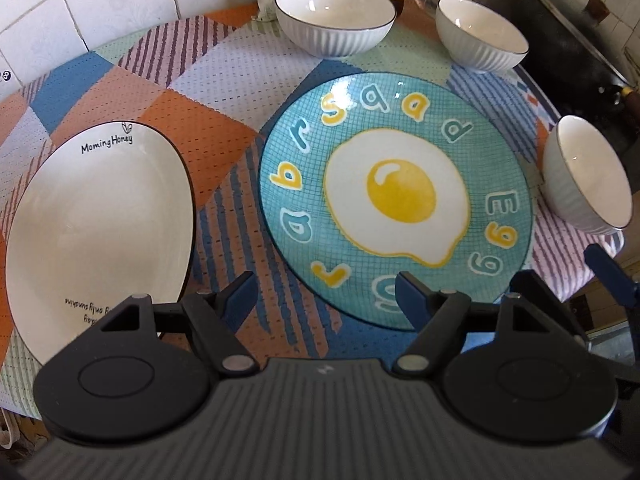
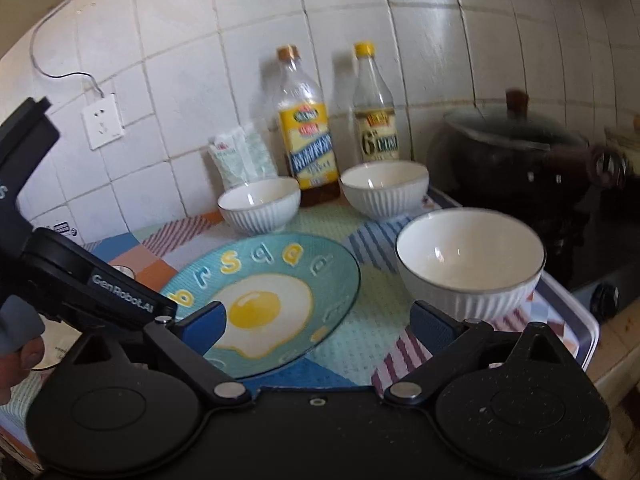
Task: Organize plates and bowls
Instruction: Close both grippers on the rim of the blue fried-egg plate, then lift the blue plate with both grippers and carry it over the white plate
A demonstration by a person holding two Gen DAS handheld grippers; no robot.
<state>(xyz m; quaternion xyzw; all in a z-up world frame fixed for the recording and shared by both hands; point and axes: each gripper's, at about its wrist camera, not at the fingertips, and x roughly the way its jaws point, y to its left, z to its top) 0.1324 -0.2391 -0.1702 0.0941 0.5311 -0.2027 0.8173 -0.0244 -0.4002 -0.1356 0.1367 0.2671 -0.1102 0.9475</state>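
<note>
Both sets of jaws are seen spread wide with nothing gripped between them. Ahead of the left gripper, the blue egg plate is laid flat on the patterned mat that covers the desk, its near rim overlapped by the right-hand jaw. Off to the left of these jaws, a white oval plate is laid flat on the same mat, apart from the egg plate. Beyond the egg plate two white ribbed bowls are stood upright, and a third bowl is found to the right.

Between the jaws of the right gripper the mat and part of the egg plate are framed; the nearest bowl stands just beyond the right-hand jaw. Behind the bowls, two bottles are set against the tiled wall, with a black pot further right.
</note>
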